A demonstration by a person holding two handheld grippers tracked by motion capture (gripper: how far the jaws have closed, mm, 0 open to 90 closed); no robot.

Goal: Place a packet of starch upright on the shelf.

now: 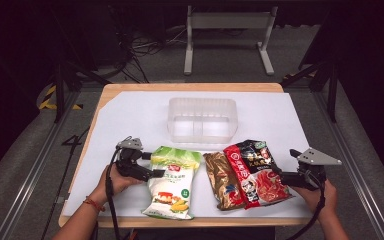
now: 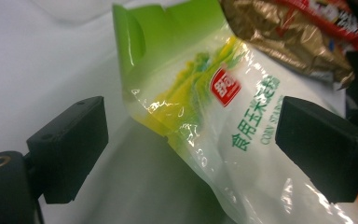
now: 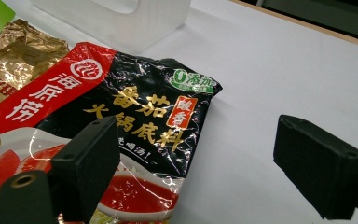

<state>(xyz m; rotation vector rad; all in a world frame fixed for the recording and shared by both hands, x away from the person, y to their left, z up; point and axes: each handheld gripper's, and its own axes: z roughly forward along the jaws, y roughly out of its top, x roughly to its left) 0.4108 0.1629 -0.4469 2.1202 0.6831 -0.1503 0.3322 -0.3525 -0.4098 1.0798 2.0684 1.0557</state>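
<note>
Lower left of frame, left gripper (image 1: 156, 173): jaws spread around corn starch bag (image 1: 173, 181).
Lower right, right gripper (image 1: 279, 176): jaws spread beside hotpot packet (image 1: 256, 171).

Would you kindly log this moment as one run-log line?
left gripper: open, astride corn starch bag | right gripper: open, at red-black soup base packet | clear bin: empty

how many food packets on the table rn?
3. The green-and-white corn starch bag lies front left by the left gripper. The gold packet is in the middle. The red-and-black packet overlaps its right edge. None in the clear bin.
</note>
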